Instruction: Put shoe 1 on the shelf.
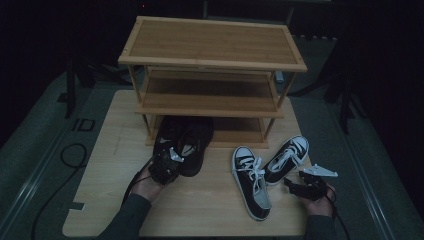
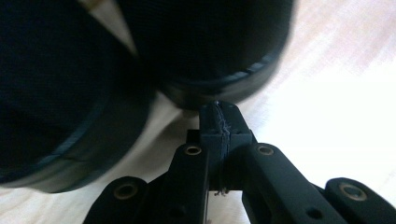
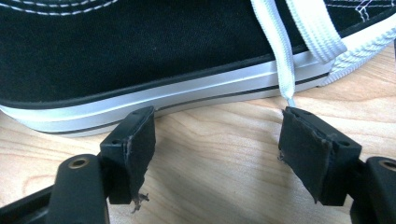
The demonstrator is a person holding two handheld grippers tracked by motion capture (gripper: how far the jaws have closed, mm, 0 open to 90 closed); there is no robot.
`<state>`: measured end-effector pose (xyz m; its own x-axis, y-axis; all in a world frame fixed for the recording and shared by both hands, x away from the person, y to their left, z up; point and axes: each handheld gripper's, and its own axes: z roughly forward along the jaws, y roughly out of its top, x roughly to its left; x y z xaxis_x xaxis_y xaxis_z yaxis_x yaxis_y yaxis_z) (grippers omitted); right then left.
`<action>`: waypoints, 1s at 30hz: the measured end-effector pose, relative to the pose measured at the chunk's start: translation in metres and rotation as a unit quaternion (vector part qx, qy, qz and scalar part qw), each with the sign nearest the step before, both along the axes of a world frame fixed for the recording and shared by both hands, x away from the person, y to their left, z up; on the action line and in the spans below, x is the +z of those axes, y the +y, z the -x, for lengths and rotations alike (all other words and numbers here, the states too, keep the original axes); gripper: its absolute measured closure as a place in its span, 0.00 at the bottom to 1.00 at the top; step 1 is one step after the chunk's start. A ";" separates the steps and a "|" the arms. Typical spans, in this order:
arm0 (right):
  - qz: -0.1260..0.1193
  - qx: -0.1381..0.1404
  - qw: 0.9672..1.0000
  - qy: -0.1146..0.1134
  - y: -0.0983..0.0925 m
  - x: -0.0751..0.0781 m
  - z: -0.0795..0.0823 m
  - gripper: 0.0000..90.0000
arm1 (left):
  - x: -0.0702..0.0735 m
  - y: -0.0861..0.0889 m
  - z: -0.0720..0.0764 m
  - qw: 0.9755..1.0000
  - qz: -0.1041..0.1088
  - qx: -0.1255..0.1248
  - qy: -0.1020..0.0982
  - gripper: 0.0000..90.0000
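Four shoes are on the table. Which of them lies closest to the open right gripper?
The black-and-white sneaker lying slantwise, farthest right, its white toe cap toward the shelf. The right gripper sits just behind its heel; the other laced sneaker lies further left, and the two all-black shoes are by the left gripper.

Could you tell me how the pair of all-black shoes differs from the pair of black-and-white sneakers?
The all-black shoes have dark soles; the black-and-white sneakers have white soles, toe caps and laces. The black pair lies close together at the rack's foot; the sneakers splay apart, farther out. Both rest on the wooden board.
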<state>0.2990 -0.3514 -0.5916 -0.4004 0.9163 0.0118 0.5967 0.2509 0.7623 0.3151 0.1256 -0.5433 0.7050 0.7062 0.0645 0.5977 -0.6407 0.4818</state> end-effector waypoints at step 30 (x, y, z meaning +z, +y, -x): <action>0.000 -0.001 1.000 0.000 0.000 0.000 0.000 0.30 | -0.004 -0.028 -0.022 0.999 -0.021 0.033 0.000 0.99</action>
<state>0.2989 -0.3514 -0.5916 -0.3992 0.9168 0.0117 0.5970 0.2503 0.7622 0.3369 0.0976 -0.5476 0.6565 0.7485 0.0942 0.6401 -0.6187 0.4555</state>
